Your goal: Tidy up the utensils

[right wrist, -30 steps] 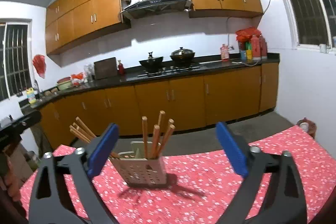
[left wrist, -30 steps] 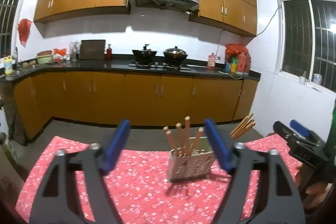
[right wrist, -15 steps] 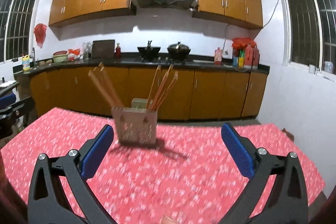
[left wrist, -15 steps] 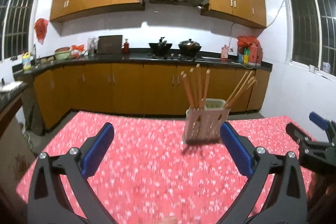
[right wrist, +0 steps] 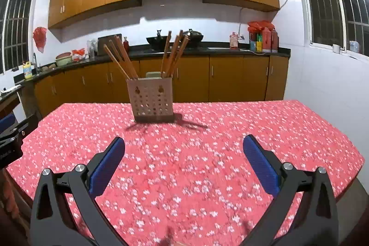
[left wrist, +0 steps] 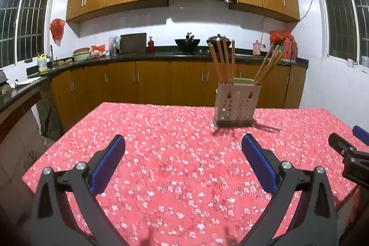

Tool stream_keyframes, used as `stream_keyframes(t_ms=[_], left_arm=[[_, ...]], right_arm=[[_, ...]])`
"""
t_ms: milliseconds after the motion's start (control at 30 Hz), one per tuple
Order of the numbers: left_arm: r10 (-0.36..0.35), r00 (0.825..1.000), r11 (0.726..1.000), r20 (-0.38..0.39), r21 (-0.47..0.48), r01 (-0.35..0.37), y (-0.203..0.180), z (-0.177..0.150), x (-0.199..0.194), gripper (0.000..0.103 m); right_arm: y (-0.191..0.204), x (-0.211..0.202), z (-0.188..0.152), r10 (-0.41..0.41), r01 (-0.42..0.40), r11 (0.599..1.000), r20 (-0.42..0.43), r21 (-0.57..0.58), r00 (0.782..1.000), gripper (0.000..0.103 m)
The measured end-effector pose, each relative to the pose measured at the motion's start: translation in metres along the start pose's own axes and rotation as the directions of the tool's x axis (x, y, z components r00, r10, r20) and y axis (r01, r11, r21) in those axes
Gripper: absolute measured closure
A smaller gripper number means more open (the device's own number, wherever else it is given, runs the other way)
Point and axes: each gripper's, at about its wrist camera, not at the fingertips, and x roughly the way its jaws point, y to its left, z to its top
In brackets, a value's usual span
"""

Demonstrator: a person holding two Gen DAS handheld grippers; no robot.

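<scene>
A beige perforated utensil holder point(left wrist: 235, 105) point(right wrist: 152, 99) stands at the far side of the table with its red flowered cloth point(left wrist: 184, 153) point(right wrist: 196, 153). Several wooden chopsticks point(left wrist: 222, 61) point(right wrist: 173, 54) stick up from it in two bunches. My left gripper point(left wrist: 183, 153) hangs open over the near part of the cloth, nothing between its blue pads, the holder well ahead and to the right. My right gripper point(right wrist: 184, 153) is open and empty too, the holder ahead and slightly left. Each gripper shows at the edge of the other's view.
Beyond the table runs a dark kitchen counter point(left wrist: 161, 54) over brown cupboards, with a wok and a pot on the stove, bottles and a cutting board. White walls with barred windows stand at both sides. The table's edges fall off left and right.
Both grippers have drawn back from the holder and sunk toward the cloth. The holder now stands farther off. The left gripper's jaws stand wider than a second ago.
</scene>
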Motion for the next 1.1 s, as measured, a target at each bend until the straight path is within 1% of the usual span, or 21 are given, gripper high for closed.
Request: stream_keyframes(t_ms=[167, 300, 1100], left_arm=[[-0.013, 1.000, 1.000, -0.017, 0.002, 0.013, -0.004, -0.010, 0.002, 0.004], [-0.019, 1.000, 1.000, -0.011, 0.009, 0.019, -0.007, -0.013, 0.001, 0.004], [-0.035, 0.999, 0.999, -0.007, 0.011, 0.035, -0.008, -0.014, 0.005, 0.004]], right_arm=[[0.004, 0.000, -0.006, -0.005, 0.005, 1.000, -0.003, -0.018, 1.000, 0.002], [0.006, 0.001, -0.007, 0.005, -0.005, 1.000, -0.010, -0.015, 1.000, 0.002], [0.004, 0.001, -0.010, 0.006, -0.006, 1.000, -0.013, 0.006, 1.000, 0.002]])
